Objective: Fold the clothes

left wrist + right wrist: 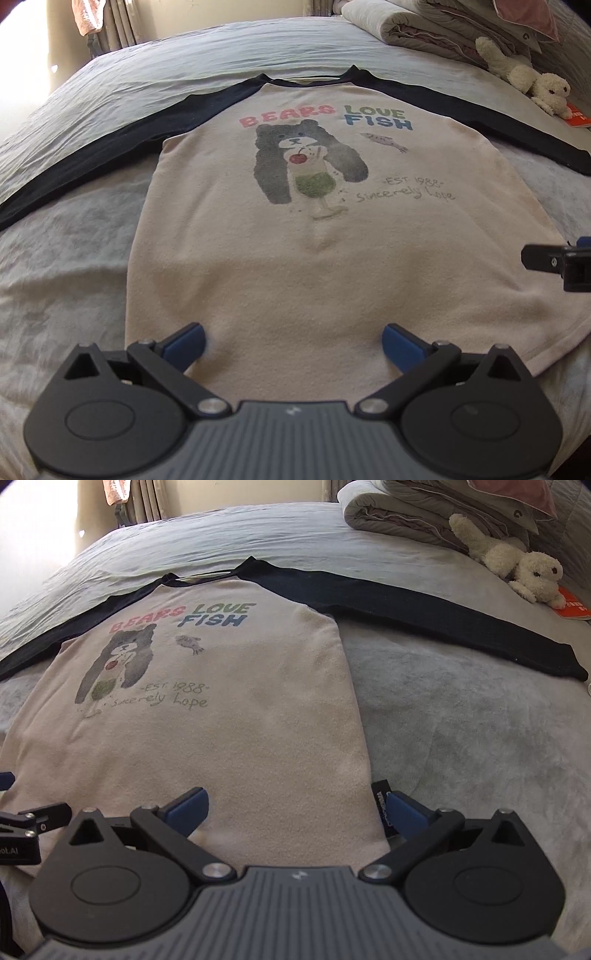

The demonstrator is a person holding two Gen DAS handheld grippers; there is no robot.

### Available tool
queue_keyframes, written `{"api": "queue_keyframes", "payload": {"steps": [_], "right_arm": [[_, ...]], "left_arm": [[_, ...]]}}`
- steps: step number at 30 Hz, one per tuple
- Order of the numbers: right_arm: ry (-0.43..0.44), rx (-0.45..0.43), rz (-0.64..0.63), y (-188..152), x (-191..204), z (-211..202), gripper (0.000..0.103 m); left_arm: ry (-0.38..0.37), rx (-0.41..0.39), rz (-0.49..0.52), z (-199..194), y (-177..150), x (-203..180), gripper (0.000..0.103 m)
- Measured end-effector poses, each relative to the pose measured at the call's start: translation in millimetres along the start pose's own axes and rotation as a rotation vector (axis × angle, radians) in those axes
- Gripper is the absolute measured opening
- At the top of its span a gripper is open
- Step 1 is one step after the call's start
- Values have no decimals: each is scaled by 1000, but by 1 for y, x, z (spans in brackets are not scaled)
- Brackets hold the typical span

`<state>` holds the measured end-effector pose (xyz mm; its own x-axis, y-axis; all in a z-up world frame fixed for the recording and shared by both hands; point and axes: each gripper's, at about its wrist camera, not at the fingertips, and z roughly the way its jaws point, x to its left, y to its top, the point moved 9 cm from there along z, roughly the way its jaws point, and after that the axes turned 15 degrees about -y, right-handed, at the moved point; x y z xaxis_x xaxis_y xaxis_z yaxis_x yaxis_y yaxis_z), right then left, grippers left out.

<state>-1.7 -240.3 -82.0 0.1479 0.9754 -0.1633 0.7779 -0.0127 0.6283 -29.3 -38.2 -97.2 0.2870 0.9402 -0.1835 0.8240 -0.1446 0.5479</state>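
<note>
The shirt lies flat and face up on the bed, both dark sleeves spread wide and its collar toward the rolled blanket; no fold shows in it. The left claw hangs released over the shirt's hem, gripping nothing. The right claw is also spread wide, straddling the shirt's hem corner. Judging by this, all the folding remains.
</note>
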Motion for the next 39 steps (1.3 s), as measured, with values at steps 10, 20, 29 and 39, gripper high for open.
{"api": "queue_keyframes", "payload": {"steps": [10, 20, 29, 39], "right_arm": [[3, -79, 66, 72, -28, -7, 103], [-20, -29, 304, 101, -94, 38, 103], [-74, 36, 529, 105, -152, 70, 103], [-128, 10, 707, 104, -205, 100, 103]], "left_arm": [[-100, 34, -98, 5, 32, -29, 102], [-80, 32, -50, 20, 73, -50, 102], [-100, 35, -66, 36, 102, -54, 102], [-119, 53, -65, 51, 123, -47, 102]]}}
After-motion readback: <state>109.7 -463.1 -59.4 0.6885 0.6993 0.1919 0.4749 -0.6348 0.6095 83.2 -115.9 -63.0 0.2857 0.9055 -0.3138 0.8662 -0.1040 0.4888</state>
